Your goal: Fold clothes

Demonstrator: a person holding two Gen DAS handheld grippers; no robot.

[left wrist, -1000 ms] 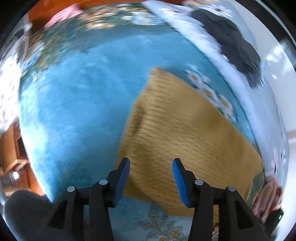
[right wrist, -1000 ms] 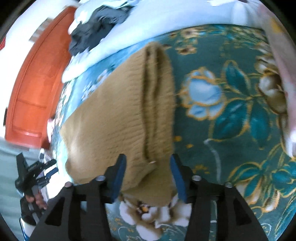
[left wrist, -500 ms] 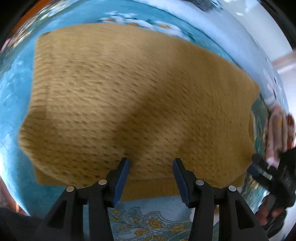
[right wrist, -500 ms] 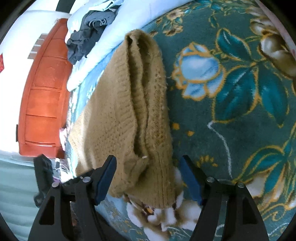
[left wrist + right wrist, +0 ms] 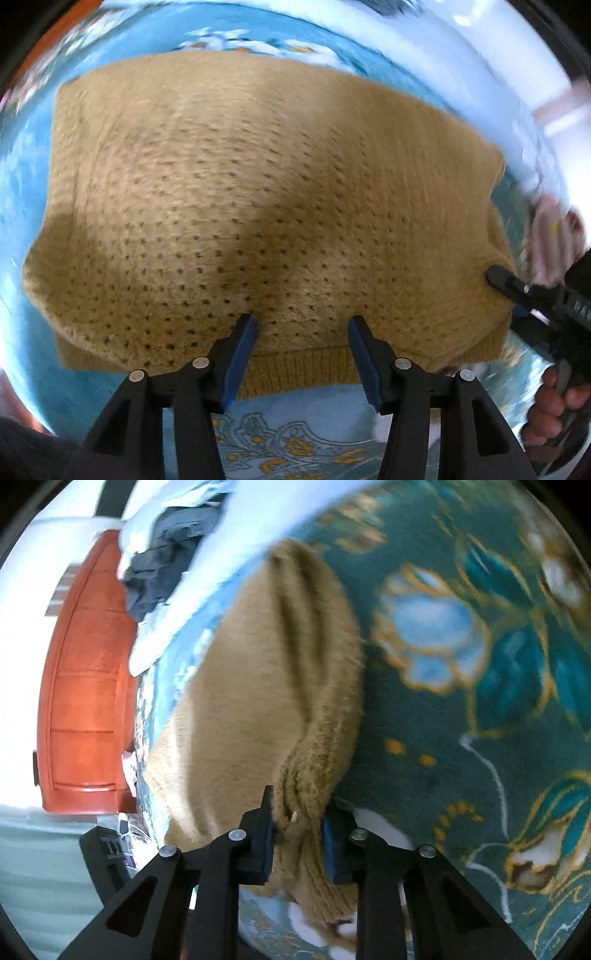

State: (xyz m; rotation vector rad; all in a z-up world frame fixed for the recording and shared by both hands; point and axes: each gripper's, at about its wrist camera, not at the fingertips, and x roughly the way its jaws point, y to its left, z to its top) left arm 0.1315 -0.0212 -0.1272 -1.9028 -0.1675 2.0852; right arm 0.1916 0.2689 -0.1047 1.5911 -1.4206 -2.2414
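Here the sweater [image 5: 266, 206], a mustard knit with rows of small eyelets, lies spread on the bedspread [image 5: 22, 192] and fills the middle of the left wrist view; its ribbed hem runs along the lower edge of that frame. In the right wrist view it runs from the upper middle down to the bottom centre, where its layered edge bunches into thick ridges.

By the look of it the knit is soft, bulky and light. It should sag and stretch if lifted by one point, and its fuzzy surface should grip the pads well, so slipping seems unlikely. I would take it at the ribbed hem or a doubled edge, at two spread points, so the layers stay together.

The right gripper [image 5: 297, 832] has just been closing, and its blue pads now pinch the bunched edge at the bottom centre of its own view; in the left wrist view it shows at the far right, nose against the knit. The left gripper [image 5: 303, 347] hangs over the hem at bottom centre, fingers apart, nothing between them.

Further out, dark clothes [image 5: 170, 554] lie at the upper left, above an orange wooden door [image 5: 85, 686].

White letters show on the right gripper's body at the far right, too small to read.
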